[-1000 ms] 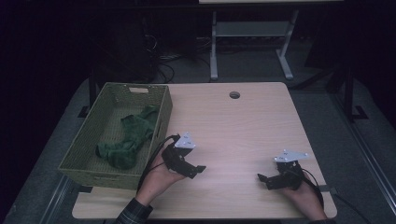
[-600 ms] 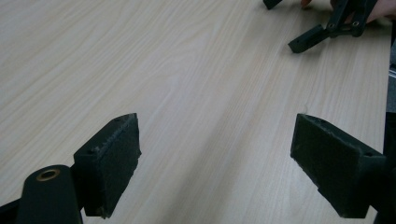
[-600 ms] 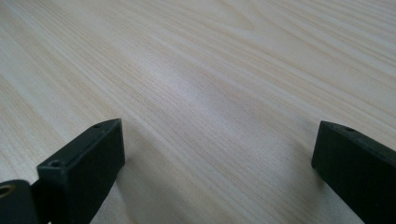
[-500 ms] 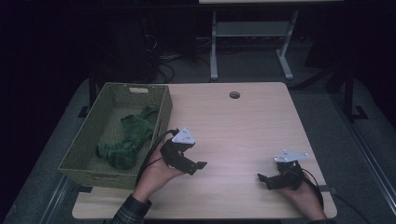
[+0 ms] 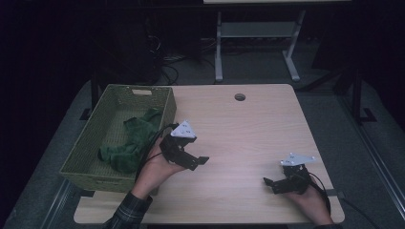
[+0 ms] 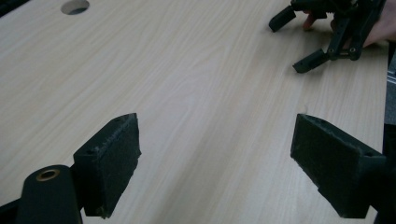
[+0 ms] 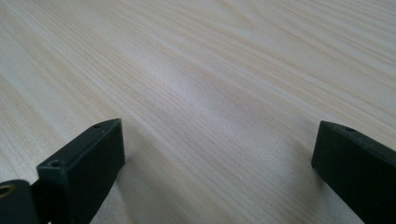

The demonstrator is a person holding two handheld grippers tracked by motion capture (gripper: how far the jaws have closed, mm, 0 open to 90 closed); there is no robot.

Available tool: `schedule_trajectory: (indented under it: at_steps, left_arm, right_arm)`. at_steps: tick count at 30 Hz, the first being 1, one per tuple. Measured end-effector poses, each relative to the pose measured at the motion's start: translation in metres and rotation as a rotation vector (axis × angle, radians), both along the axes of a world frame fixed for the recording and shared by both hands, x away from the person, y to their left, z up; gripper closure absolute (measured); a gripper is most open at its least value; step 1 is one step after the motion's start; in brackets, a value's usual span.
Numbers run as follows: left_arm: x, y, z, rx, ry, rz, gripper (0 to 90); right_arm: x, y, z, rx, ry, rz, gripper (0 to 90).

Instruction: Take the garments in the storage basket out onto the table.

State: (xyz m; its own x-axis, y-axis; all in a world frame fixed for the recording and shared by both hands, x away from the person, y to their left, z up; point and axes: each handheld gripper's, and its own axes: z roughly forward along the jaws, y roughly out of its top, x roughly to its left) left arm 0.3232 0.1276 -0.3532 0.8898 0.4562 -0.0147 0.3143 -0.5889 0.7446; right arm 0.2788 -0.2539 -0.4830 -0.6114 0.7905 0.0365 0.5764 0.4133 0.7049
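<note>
Dim room, dark floor, some metal stand legs at the back, and a pale wood-grain tabletop in the middle of it all. Landmark for everything: the olive-green woven basket sitting on the table's left side. Inside it lies a crumpled dark green cloth, bunched toward the near right part of the basket and touching its floor.

Just right of the basket's near right wall, the left gripper hangs over bare wood, pointing away from the basket. In the left gripper view its jaws stand wide apart with nothing between them, just table grain. Well off to the right of the basket, near the table's front edge, the right gripper sits low over the wood, and the right gripper view shows the same story: jaws spread, nothing held.

So both are empty-handed, and the cloth is in the basket, untouched by either gripper. Looks to me like a between-steps moment, with the cloth as the thing in play. If a grab comes next, the left one is the obvious pick: it'd have to swing back over the basket wall, dip in, and pinch a raised fold of the cloth rather than the flat part.
</note>
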Motion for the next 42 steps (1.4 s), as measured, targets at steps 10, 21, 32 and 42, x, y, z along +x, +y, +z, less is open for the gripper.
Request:
schedule_trajectory:
  at_steps: [10,21,32,42]
  left_arm:
    - [0.012,0.015,0.013,-0.002,-0.019,0.018,14.9]
    - [0.017,0.041,0.018,-0.020,-0.023,0.059,15.0]
    - [0.021,0.059,0.020,-0.013,-0.037,0.108,15.3]
    - [0.026,0.079,0.019,0.007,-0.027,0.146,18.4]
  right_arm:
    - [0.000,0.000,0.000,0.000,0.000,-0.001,2.1]
    - [0.000,0.000,0.000,0.000,-0.003,0.003,2.1]
    - [0.000,0.000,0.000,-0.002,-0.004,0.003,2.1]
    - [0.000,0.000,0.000,-0.002,-0.004,0.003,2.1]
